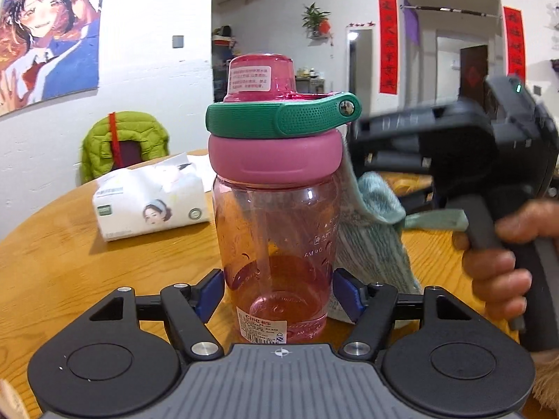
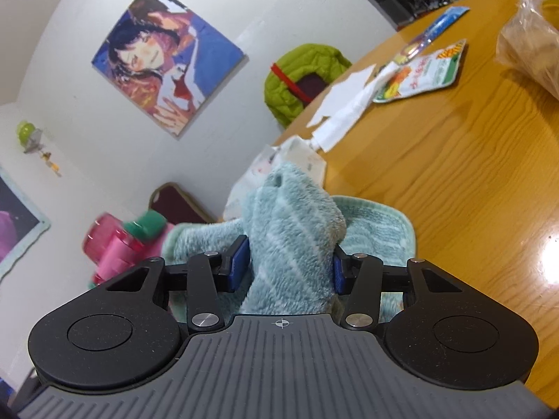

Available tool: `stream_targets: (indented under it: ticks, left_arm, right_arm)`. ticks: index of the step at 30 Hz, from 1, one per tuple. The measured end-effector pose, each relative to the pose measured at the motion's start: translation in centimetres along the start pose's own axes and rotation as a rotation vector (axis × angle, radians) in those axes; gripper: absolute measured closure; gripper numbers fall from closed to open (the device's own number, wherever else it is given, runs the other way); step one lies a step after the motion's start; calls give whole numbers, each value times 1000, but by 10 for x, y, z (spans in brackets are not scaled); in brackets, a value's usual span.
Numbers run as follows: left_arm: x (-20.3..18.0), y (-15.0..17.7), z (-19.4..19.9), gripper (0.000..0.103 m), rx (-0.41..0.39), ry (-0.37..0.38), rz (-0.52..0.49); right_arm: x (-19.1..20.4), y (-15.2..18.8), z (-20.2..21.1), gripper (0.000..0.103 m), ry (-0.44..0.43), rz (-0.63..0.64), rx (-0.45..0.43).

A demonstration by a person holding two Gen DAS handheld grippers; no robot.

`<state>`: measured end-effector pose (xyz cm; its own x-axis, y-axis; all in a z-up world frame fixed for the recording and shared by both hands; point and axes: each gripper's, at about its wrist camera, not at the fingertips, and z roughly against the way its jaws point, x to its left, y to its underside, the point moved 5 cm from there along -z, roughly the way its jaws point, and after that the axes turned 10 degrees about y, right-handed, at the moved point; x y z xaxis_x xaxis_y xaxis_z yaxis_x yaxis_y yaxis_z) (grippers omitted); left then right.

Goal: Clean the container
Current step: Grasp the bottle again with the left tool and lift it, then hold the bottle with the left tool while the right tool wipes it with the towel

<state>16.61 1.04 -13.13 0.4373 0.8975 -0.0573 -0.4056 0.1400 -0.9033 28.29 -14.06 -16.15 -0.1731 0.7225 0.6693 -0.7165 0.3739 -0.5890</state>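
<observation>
We are holding the pink bottle upright with our left gripper, whose 2 blue pads are pressing against the lower part of the clear pink body, so this gripper is clenched around the bottle. The bottle is standing over the wooden table, toward the near edge, and we cannot tell whether its base is touching the surface. It is wearing a pink lid with a green carry loop, and a straw is running down inside it. Our right gripper is clamping a bunched light blue towel between its blue pads, and the cloth is spilling out past both fingers. In the left wrist view the towel is hanging against the right side of the bottle, touching it just below the lid, while a hand is gripping the black handle of the right gripper, which looks blurred. A white tissue pack is lying on the table to the left of the bottle, toward the far edge. In the right wrist view a snack packet and a loose tissue are lying further along the table, well apart from the towel. A green jacket is draped over a chair beyond the far edge.
</observation>
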Motion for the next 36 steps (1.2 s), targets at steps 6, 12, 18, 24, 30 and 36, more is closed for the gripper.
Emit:
stream_targets:
  ticks: [6,12,18,24,30,36]
  left_arm:
    - [4,5,2,38,-37,22,-5]
    - [7,6,3,39,-45,37,2]
    - [5,7,3,39,-54,29,-3]
    - [1,7,6,39,-61,24,-10]
    - [1,7,7,39,-63,24,-8]
    - [0,7,6,39,-63,17,-15]
  right_arm:
    - [-4,3,-2,52,0,-15,16]
    - [-5,1,7,52,-97,-74,3]
    - [-13,1,9,51,-186,-179,23]
    - [-27,15,-16,55,-21,-193,143]
    - [-18,6,-1,56,-161,-220,61]
    - [-20,12,-15,56,-82,-218,102]
